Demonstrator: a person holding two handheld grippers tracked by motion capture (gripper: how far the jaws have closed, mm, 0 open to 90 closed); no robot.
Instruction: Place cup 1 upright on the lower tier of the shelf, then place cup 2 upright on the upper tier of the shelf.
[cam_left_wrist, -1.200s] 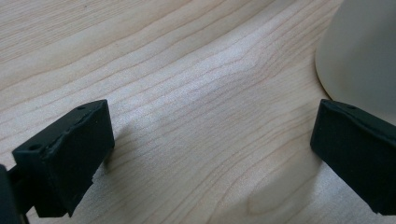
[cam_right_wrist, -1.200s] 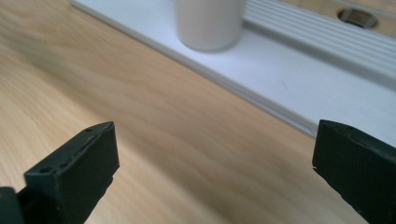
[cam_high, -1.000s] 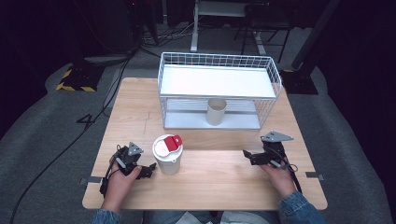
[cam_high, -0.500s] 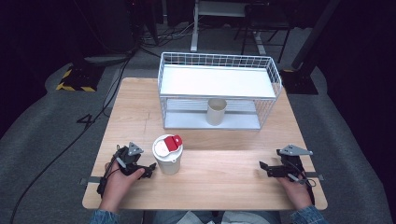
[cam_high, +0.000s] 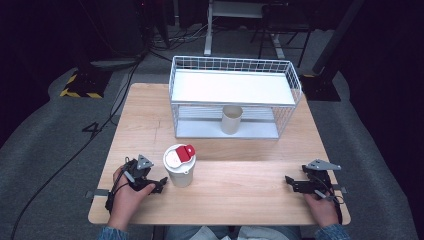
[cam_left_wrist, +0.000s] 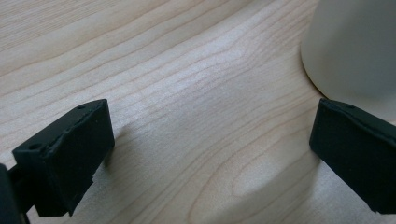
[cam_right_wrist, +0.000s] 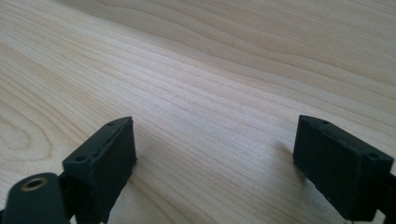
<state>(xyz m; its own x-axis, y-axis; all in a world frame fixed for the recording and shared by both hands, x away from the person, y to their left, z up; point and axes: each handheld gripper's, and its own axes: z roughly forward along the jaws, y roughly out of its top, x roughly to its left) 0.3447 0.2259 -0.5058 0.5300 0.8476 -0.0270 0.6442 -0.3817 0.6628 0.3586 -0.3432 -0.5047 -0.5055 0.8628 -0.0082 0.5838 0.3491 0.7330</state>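
The left gripper (cam_high: 159, 184) rests on the table (cam_high: 240, 200) near its front left corner, jaws spread wide with bare wood between them — one jaw just beside the white cup (cam_high: 179, 167). That cup stands upright, its white lid bearing a red flap (cam_high: 187, 152). The right gripper (cam_high: 292, 184) sits near the front right corner; its jaws have just been closing yet stand apart with nothing between them. A second, beige cup (cam_high: 231, 119) stands on the lower shelf of the wire rack (cam_high: 235, 87).

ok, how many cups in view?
2. A lidded cup with a red tab stands on the table's near left by the left hand-held gripper; an open cup sits on the wire rack's lower shelf.
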